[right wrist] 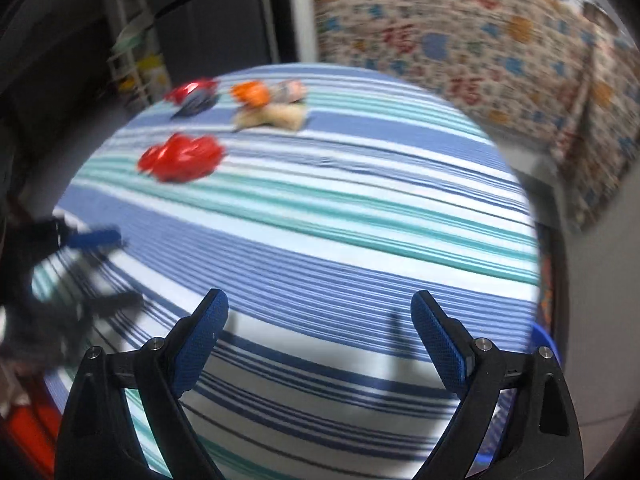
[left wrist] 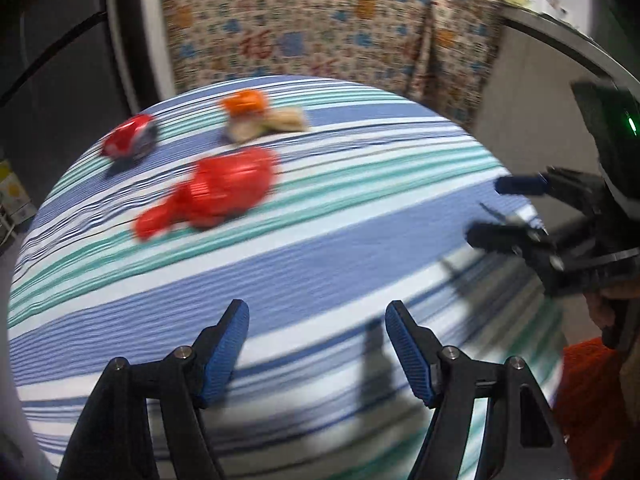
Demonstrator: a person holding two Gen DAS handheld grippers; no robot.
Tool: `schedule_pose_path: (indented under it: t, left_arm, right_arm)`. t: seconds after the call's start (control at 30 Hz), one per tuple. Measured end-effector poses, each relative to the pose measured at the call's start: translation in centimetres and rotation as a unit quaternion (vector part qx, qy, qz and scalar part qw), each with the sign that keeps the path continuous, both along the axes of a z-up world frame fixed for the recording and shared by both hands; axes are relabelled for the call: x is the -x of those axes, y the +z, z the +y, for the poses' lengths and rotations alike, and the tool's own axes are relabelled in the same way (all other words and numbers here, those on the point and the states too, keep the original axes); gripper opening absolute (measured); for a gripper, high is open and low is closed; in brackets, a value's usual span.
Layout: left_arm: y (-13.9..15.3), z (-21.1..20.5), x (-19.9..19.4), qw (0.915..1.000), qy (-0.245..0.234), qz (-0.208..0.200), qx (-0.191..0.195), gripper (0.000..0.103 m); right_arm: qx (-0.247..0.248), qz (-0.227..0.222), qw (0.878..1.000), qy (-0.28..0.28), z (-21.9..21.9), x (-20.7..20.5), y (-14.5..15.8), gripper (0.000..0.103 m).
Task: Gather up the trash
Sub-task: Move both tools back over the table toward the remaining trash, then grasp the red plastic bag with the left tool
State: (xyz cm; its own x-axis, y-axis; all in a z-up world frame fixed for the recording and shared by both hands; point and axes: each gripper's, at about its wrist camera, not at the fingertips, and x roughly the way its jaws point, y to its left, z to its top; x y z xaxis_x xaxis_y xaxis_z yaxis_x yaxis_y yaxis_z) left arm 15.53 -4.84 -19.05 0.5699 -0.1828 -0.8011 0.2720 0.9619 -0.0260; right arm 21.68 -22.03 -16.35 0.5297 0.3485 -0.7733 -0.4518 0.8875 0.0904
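Trash lies on a blue, white and teal striped tablecloth (left wrist: 320, 248). A crumpled red wrapper (left wrist: 216, 192) is nearest, also in the right wrist view (right wrist: 182, 158). A red and silver wrapper (left wrist: 130, 138) lies far left (right wrist: 192, 94). An orange piece (left wrist: 246, 102) sits by tan crumpled paper (left wrist: 266, 124), also seen from the right (right wrist: 250, 94), (right wrist: 272, 116). My left gripper (left wrist: 316, 320) is open and empty above the near cloth. My right gripper (right wrist: 318, 308) is open and empty; it also shows at the right of the left wrist view (left wrist: 504, 208).
A patterned cloth (left wrist: 304, 28) hangs behind the table. A dark cabinet (right wrist: 216, 12) and a shelf with items (right wrist: 136, 64) stand at the far left. A grey counter edge (left wrist: 560, 36) is at right. A blue bin rim (right wrist: 546, 340) shows beside the table.
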Motion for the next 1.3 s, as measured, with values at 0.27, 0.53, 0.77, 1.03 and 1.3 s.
schedule_pose_path:
  t: [0.27,0.53,0.77,1.03,1.3]
  left_arm:
    - [-0.8,4.5,-1.4,0.9998,0.001,-0.009,-0.016,0.078]
    - [-1.4,5.7,-5.8,0.9963,-0.082,0.010,-0.026,0.103]
    - [-0.6,7.2,-8.5,0.9878,-0.154,0.013,-0.020,0.103]
    - [4.1,6.5,-9.3,0.9757,-0.214,-0.047,0.010,0.103]
    - [0.3,2.4,-12.6,0.9579,-0.286,0.018,-0.023,0.101]
  right_arm:
    - [0.027,-0.001,0.999,0.031,3.9,-0.5,-2.2,0.097]
    - [0.025,-0.007,0.999,0.030,5.3,-1.7,-2.5,0.103]
    - [0.025,-0.007,0.999,0.034,5.4,-1.8,-2.5,0.103]
    - [0.024,-0.007,0.999,0.034,5.4,-1.8,-2.5,0.103]
    - [0.023,-0.007,0.999,0.037,5.5,-1.7,-2.4,0.103]
